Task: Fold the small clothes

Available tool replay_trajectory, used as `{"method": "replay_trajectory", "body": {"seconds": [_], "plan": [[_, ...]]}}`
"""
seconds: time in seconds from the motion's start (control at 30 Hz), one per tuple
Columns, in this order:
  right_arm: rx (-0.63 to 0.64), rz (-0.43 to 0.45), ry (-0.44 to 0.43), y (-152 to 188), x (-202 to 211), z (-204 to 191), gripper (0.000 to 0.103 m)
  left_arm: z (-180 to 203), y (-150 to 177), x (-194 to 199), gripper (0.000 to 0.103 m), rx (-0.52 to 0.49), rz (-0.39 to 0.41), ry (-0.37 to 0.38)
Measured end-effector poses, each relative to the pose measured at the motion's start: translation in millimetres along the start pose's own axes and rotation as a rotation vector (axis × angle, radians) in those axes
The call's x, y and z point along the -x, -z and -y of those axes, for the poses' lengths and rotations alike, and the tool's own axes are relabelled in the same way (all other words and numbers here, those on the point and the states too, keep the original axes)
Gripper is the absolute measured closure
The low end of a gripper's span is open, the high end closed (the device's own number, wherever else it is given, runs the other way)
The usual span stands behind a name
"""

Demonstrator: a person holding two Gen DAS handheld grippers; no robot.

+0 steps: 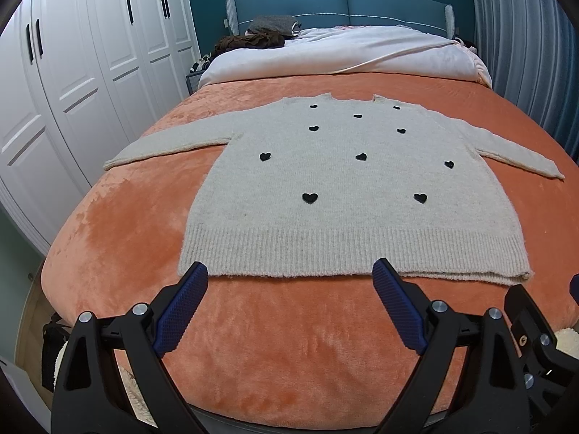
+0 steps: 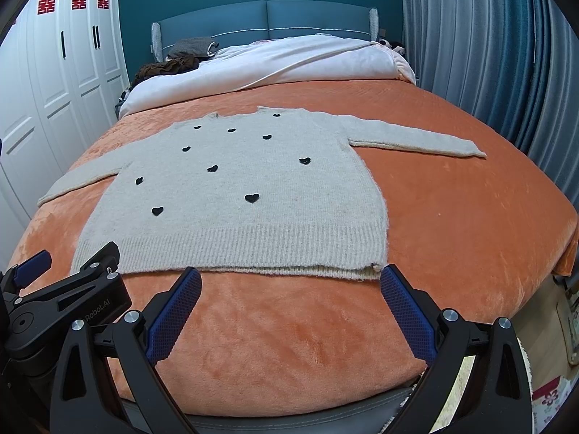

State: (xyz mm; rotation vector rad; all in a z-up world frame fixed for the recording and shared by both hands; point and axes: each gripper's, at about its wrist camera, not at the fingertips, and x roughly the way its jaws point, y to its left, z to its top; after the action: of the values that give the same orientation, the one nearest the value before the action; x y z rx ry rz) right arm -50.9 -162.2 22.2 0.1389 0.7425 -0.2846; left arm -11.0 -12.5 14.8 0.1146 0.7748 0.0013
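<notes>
An orange blanket [image 1: 289, 343] covers the bed beside white wardrobes [image 1: 90, 72].

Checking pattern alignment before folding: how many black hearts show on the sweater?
10 hearts: three near the collar, two below, three mid-chest, two above the hem. None seem hidden.

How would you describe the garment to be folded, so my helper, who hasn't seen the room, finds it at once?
Start at the bed with the blue headboard and its orange blanket. Spread flat on that blanket, sleeves out to both sides, lies the sweater, its ribbed hem nearest the foot. It is the only pale grey knit dotted with small black hearts; the clothes near the headboard are dark and bunched.
</notes>
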Motion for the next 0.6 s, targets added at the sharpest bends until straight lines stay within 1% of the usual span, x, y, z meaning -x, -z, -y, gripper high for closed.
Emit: {"method": "replay_trajectory", "body": {"seconds": [0.6], "plan": [[-0.001, -0.001, 0.000, 0.5, 0.5, -0.6, 0.005, -0.9, 0.1, 0.3, 0.013, -0.001, 0.002, -0.001]]}}
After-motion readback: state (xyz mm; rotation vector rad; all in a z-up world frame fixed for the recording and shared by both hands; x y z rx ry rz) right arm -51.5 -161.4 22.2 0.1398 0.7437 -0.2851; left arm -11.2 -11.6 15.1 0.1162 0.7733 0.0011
